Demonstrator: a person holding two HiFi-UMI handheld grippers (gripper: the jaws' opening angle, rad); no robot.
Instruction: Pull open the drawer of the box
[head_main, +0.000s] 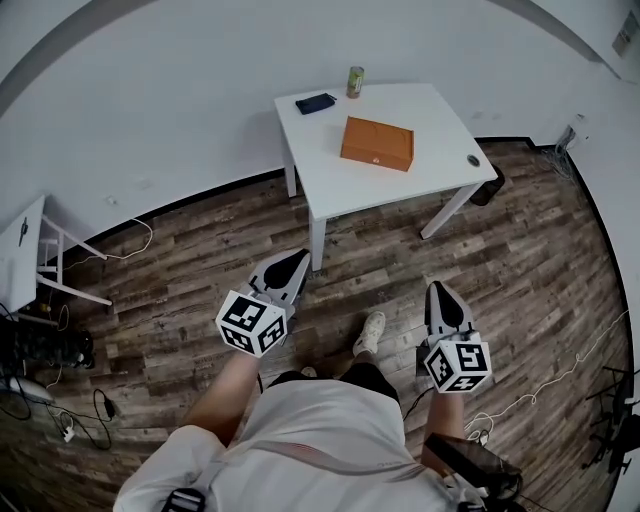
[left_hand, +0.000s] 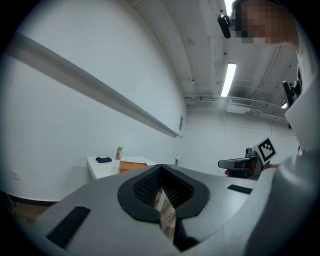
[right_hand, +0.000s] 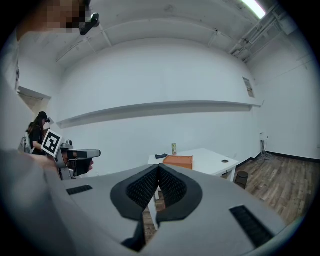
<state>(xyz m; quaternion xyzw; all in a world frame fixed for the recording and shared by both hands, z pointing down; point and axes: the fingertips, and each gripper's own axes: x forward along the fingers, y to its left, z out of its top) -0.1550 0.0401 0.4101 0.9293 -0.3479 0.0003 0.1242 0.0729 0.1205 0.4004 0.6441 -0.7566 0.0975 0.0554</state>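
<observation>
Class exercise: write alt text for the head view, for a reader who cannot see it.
Seen from above, a person on a wood floor holds a left tool and a right tool low, both shut and empty, well short of a white table. On the table are an orange box, closed, a dark case and a can.

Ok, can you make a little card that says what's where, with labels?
table: white square table, ahead of the person
box: flat orange box on it, untouched
by far edge: green can, dark flat pouch
left tongs: shut, empty
right tongs: shut, empty
</observation>
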